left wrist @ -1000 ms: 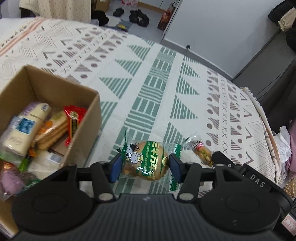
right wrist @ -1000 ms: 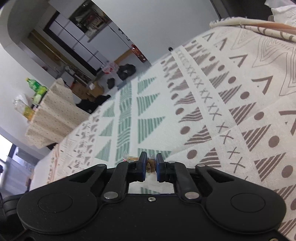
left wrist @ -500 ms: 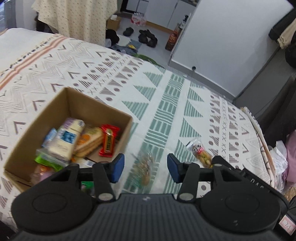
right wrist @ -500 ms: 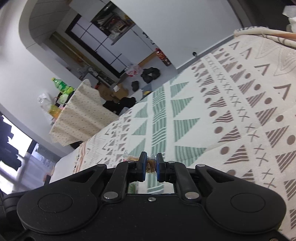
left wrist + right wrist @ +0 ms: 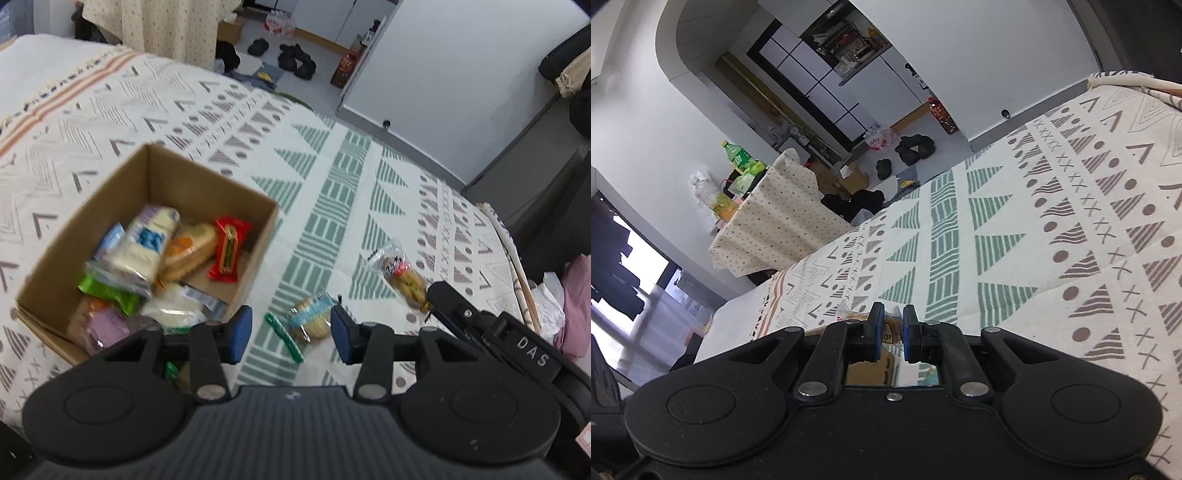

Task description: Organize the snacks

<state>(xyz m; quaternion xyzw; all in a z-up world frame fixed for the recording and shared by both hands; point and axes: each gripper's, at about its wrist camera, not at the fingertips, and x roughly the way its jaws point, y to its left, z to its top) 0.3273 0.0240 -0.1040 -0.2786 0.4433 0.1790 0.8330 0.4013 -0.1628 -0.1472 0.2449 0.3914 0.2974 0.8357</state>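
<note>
The left gripper (image 5: 291, 334) is held spread, its jaws just closing on nothing, above a biscuit packet (image 5: 309, 320) lying on the bed (image 5: 332, 206) beside the cardboard box (image 5: 184, 177). What looks like a wrapped snack (image 5: 891, 326) is pinched by the right gripper (image 5: 891, 334).

Even soft indoor light, no hard shadows. Left wrist view: motion blur on cardboard box (image 5: 155, 206) & snacks, fisheye bend at edges. Right wrist view sharper; window (image 5: 635, 273) at left blown out, strong edge warp.
</note>
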